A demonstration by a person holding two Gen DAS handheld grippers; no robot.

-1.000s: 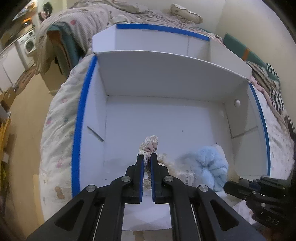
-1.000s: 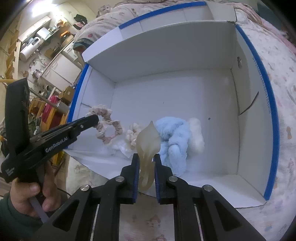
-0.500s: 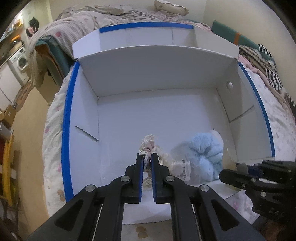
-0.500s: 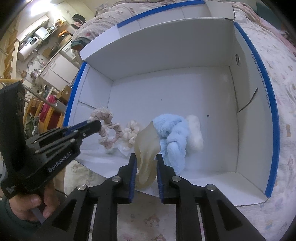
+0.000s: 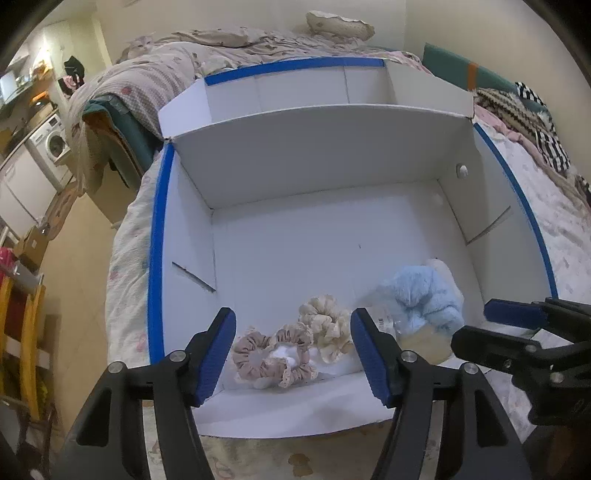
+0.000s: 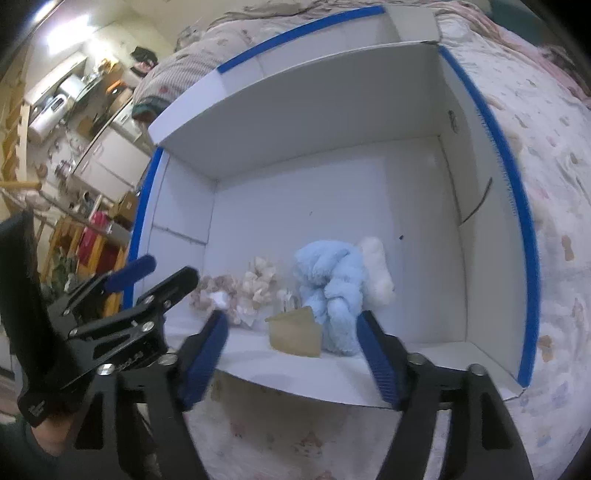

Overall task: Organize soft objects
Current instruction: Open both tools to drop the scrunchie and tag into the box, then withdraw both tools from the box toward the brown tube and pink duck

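Observation:
A white box with blue-taped edges lies open on the bed. Inside, near its front wall, lie a pink scrunchie, a cream scrunchie, a fluffy light-blue soft item and a translucent yellowish soft piece. My left gripper is open and empty, just above the pink scrunchie. My right gripper is open and empty, with the yellowish piece lying between its fingers beside the blue item. The scrunchies show left of it.
The box's tall back flap stands behind. A patterned bed cover surrounds the box. Bedding and a pillow lie beyond. The floor and furniture are to the left of the bed.
Both grippers have opened. The left let go of the pink scrunchie and the right let go of the yellowish piece; both now lie in the box. Both grippers pulled back slightly.

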